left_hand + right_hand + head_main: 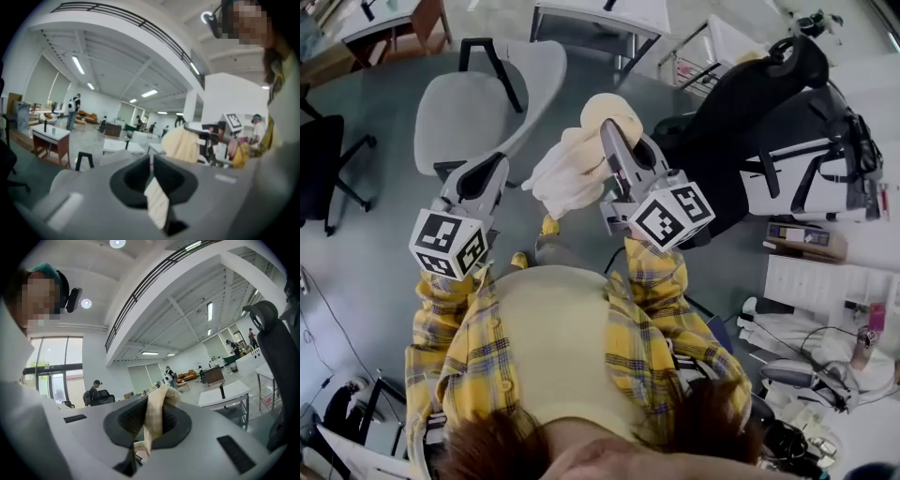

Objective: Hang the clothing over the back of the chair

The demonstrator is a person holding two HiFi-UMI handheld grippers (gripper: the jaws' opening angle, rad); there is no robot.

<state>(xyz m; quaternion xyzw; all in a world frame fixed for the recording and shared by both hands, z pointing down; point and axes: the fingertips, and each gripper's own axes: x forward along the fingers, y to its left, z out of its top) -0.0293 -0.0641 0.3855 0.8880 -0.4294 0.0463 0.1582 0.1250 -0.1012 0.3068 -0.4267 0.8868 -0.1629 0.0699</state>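
Note:
The cream and white clothing hangs bunched in the air in front of me, between a grey chair and a black office chair. My right gripper is shut on its upper part. In the right gripper view a cream fold runs between the closed jaws of that gripper. My left gripper sits at the clothing's left end, over the grey chair's near edge. In the left gripper view this gripper has its jaws together, with a pale strip of fabric pinched low between them.
Desks stand beyond the grey chair. Another black chair is at the left edge. Bags and boxes crowd the floor on the right, behind the black office chair's tall back.

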